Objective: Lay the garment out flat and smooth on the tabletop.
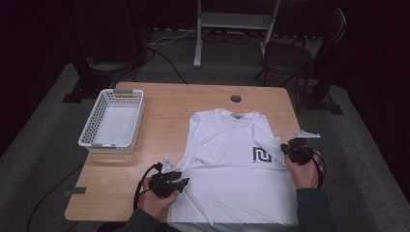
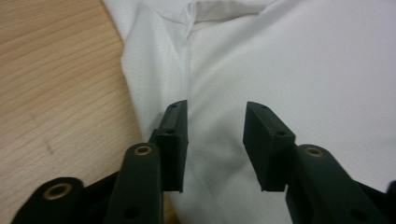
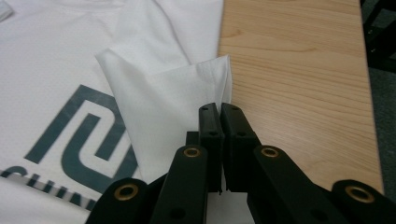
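A white T-shirt (image 1: 232, 169) with a dark logo (image 1: 263, 154) lies flat, chest up, on the wooden table (image 1: 164, 101). My right gripper (image 1: 286, 148) is shut on the hem of the shirt's right sleeve (image 3: 163, 93). That sleeve is lifted and folded inward, with one corner over the logo (image 3: 74, 135). The right gripper (image 3: 219, 109) has its jaws pressed together with the cloth between them. My left gripper (image 1: 183, 182) is at the shirt's left edge. Its jaws (image 2: 215, 112) stand open just above the fabric (image 2: 303, 70), near the other sleeve's seam, and hold nothing.
A white plastic basket (image 1: 112, 121) stands at the table's left. A round cable hole (image 1: 236, 98) sits near the far edge. Bare wood (image 3: 299, 70) runs to the right of the shirt. A chair (image 1: 300, 53) and a stand are on the floor behind.
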The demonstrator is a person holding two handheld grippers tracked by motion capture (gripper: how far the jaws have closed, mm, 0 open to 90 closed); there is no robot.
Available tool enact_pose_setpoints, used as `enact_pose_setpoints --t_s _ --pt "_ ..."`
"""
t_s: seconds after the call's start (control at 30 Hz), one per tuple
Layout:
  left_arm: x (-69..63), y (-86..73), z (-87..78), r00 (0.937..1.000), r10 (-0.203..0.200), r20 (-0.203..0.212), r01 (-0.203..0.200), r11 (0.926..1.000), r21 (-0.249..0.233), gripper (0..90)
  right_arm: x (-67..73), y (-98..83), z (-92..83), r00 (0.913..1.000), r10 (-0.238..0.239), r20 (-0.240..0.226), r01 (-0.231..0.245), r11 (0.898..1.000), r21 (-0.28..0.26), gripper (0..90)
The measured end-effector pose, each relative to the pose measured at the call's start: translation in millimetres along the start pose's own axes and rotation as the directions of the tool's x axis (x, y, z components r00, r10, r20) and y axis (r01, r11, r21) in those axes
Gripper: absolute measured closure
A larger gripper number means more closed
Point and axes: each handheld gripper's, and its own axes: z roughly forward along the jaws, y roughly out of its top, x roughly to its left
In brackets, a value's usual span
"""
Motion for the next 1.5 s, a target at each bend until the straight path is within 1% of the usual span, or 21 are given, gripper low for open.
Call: enact_pose_setpoints --t_s 0.07,0.27,0.3,0.33,0.37,0.43,0.57,0.93,1.0,1.1,1.2,1.3,1.4,1.5 --pt "-0.1 0.3 0.1 1.0000 0.001 -0.001 -0.001 1.0000 0.002 60.2 -5.4 -2.5 -2.2 0.9999 0.011 0.011 -0.011 1.000 -0.002 87.6" --pt "-0.2 0.6 0.9 1.0000 0.002 -0.001 -0.002 1.0000 -0.003 60.2 -12.8 -5.4 -5.1 0.9995 0.018 0.027 -0.018 1.000 -0.001 87.6" --pt "-0.6 0.4 1.2 1.0000 0.002 0.003 -0.002 1.0000 -0.007 60.1 -14.5 -5.7 -5.9 0.9994 0.016 0.030 -0.016 1.000 -0.003 87.6" --pt "-1.4 0.0 1.7 1.0000 0.002 0.007 -0.002 0.9999 -0.013 59.5 -15.8 -5.8 -6.8 0.9992 0.024 0.033 -0.024 1.000 -0.002 87.6" --pt "-2.1 -0.2 1.9 0.9999 0.013 0.003 -0.013 0.9998 -0.014 59.1 -18.0 -5.9 -7.6 0.9990 0.027 0.036 -0.027 1.000 -0.004 87.6" --pt "-3.5 -0.1 2.6 0.9999 0.016 0.001 -0.016 0.9997 -0.016 58.1 -23.6 -6.6 -9.5 0.9984 0.036 0.043 -0.036 0.999 -0.003 87.6" --pt "-3.9 -1.4 3.3 0.9997 0.024 -0.001 -0.024 0.9993 -0.030 58.0 -27.2 -8.5 -11.0 0.9980 0.043 0.047 -0.043 0.999 -0.005 87.6" --pt "-3.9 -2.7 3.9 0.9993 0.037 0.000 -0.037 0.9986 -0.038 57.5 -30.8 -11.0 -11.8 0.9973 0.050 0.053 -0.050 0.999 -0.007 87.5" --pt "-3.8 -3.0 4.0 0.9993 0.038 0.001 -0.038 0.9985 -0.041 57.1 -31.3 -11.3 -11.5 0.9973 0.051 0.054 -0.051 0.999 -0.007 87.5" --pt "-3.5 -5.0 4.2 0.9996 0.027 0.007 -0.027 0.9980 -0.058 56.7 -32.5 -12.2 -11.1 0.9970 0.051 0.058 -0.051 0.999 -0.005 87.5" --pt "-3.2 -5.5 4.1 0.9995 0.031 0.010 -0.031 0.9978 -0.059 56.5 -33.9 -13.7 -10.5 0.9968 0.050 0.062 -0.050 0.999 -0.002 87.5" --pt "-4.0 -5.9 4.2 0.9993 0.036 0.002 -0.036 0.9974 -0.062 56.5 -35.5 -14.9 -10.7 0.9961 0.059 0.066 -0.059 0.998 -0.003 87.5" --pt "-3.5 -6.7 4.5 0.9994 0.034 0.007 -0.033 0.9970 -0.071 56.4 -39.1 -17.3 -12.2 0.9948 0.075 0.069 -0.075 0.997 -0.009 87.5" --pt "-3.6 -6.8 4.5 0.9994 0.035 0.007 -0.035 0.9970 -0.070 56.0 -42.3 -20.0 -13.9 0.9938 0.082 0.075 -0.082 0.997 -0.011 87.5"
